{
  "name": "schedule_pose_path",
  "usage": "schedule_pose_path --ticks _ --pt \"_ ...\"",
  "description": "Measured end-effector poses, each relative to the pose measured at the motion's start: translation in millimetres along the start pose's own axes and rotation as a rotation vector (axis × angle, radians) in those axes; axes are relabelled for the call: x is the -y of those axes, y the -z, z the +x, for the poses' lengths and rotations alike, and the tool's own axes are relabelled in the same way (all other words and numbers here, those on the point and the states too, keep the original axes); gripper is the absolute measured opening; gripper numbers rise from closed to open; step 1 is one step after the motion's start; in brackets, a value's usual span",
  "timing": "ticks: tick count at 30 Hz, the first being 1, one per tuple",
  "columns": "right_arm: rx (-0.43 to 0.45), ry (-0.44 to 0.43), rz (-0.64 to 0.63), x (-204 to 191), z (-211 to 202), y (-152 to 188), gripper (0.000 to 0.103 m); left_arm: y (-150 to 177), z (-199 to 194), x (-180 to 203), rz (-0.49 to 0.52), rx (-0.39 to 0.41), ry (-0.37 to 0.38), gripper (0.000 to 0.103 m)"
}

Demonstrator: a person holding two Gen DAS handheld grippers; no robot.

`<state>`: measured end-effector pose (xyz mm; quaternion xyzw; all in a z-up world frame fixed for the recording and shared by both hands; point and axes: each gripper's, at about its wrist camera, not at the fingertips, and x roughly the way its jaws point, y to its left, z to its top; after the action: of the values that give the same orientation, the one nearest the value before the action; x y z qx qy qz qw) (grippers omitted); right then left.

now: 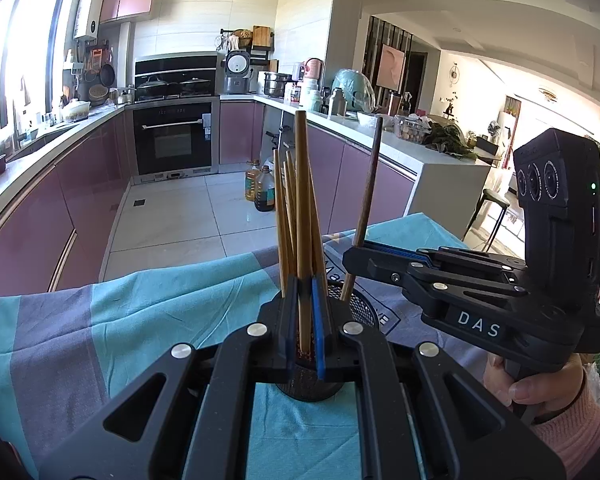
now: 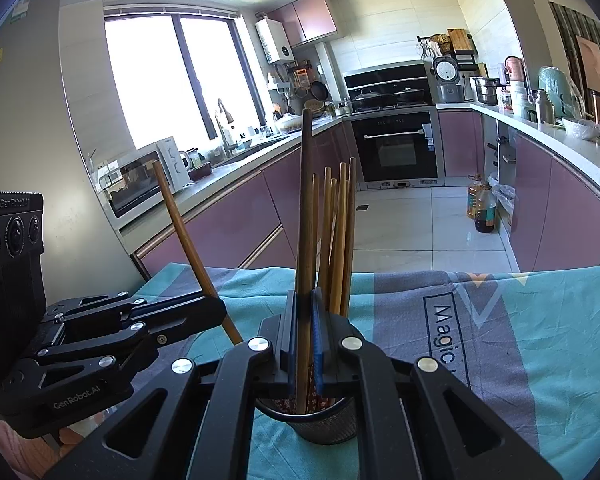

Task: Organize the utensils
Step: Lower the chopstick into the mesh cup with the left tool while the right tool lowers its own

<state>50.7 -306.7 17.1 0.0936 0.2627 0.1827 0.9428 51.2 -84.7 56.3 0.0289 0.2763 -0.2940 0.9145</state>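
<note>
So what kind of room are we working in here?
A home kitchen, it seems: a black built-in oven beneath a stove with lidded pans, mauve glossy cabinets under a white counter, and a white microwave near the window.

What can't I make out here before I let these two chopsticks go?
- Left wrist view: most of the mesh holder, behind the left gripper's fingers.
- Right wrist view: lower tip of the left gripper's chopstick, behind the right gripper.
- Both views: how many standing chopsticks the holder has; they overlap.
</note>
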Motion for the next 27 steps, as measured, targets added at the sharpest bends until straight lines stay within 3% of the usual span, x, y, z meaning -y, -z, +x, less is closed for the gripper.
schedule_pose_path --ticks 27 --pt "-0.015 0.002 -0.003 -5.2 9.6 -4.6 0.006 1.3 15.0 -13.7 -0.02 -0.017 -0.028 0.008"
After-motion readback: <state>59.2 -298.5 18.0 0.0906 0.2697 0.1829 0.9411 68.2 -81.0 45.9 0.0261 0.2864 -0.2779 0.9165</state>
